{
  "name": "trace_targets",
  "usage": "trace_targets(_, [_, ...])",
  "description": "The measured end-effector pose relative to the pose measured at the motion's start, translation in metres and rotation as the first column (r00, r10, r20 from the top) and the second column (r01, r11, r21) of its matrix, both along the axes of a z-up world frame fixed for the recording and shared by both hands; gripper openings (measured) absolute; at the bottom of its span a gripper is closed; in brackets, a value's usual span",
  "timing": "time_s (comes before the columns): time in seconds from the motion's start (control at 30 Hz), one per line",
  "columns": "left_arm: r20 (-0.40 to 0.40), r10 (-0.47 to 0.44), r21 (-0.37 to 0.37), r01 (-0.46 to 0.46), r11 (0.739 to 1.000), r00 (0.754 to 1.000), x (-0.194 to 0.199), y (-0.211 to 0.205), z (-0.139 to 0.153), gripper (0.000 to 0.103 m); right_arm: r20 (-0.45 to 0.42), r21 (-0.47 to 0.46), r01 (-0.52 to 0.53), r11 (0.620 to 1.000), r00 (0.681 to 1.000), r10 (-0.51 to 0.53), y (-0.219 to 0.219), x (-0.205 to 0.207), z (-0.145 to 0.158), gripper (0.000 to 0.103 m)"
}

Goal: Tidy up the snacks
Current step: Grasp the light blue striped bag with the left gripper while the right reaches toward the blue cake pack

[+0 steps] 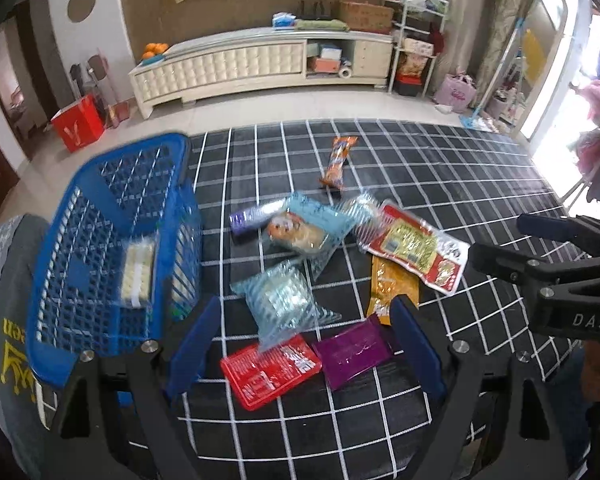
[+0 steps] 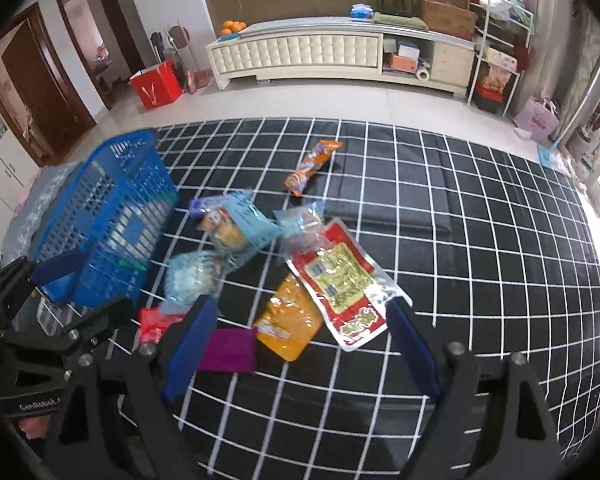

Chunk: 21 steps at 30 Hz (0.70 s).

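A blue basket (image 1: 80, 240) (image 2: 100, 216) stands at the left of the black grid cloth (image 1: 440, 184) with a pale packet (image 1: 138, 274) inside. Loose snacks lie beside it: a red packet (image 1: 270, 368), a purple packet (image 1: 354, 350) (image 2: 230, 350), a clear blue bag (image 1: 282, 300) (image 2: 192, 276), a yellow pouch (image 1: 390, 284) (image 2: 290, 322), a red-and-yellow pouch (image 1: 416, 248) (image 2: 344, 284), a light-blue bag (image 1: 300, 228) (image 2: 236, 224), an orange stick pack (image 1: 338, 160) (image 2: 312, 166). My left gripper (image 1: 304, 350) is open above the red and purple packets. My right gripper (image 2: 300, 348) is open above the yellow pouch.
A white TV cabinet (image 1: 260, 64) (image 2: 332, 52) stands across the tiled floor with oranges (image 1: 155, 50) on it. A red bag (image 1: 78, 124) (image 2: 156, 84) sits on the floor at left. A shelf rack (image 1: 416, 40) stands at right. The cloth's right half holds no snacks.
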State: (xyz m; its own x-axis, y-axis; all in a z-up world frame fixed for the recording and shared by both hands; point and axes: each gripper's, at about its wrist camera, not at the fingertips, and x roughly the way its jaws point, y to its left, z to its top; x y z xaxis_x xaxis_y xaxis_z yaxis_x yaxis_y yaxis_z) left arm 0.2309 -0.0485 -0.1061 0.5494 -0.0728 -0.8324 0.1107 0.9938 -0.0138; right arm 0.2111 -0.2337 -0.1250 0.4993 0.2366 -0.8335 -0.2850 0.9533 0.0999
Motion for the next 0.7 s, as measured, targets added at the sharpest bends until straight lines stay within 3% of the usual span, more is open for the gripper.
trace_targets(0.17, [-0.033, 0.046, -0.035, -0.047, 0.998, 0.998, 0.005, -0.004, -0.023, 0.085, 0.010, 0.028, 0.003, 1.000, 1.000, -0.003, -0.009, 0.001, -0.021, 0.089])
trace_targets(0.33, [0.013, 0.093, 0.058, -0.094, 0.994, 0.996, 0.009, -0.011, -0.040, 0.085, 0.027, 0.011, -0.003, 1.000, 1.000, 0.003, -0.011, 0.003, -0.039, 0.089])
trace_targets(0.7, [-0.093, 0.126, 0.075, -0.119, 0.990, 0.988, 0.036, -0.009, -0.088, 0.084, -0.020, 0.003, 0.010, 1.000, 1.000, -0.009, -0.011, 0.020, -0.079, 0.089])
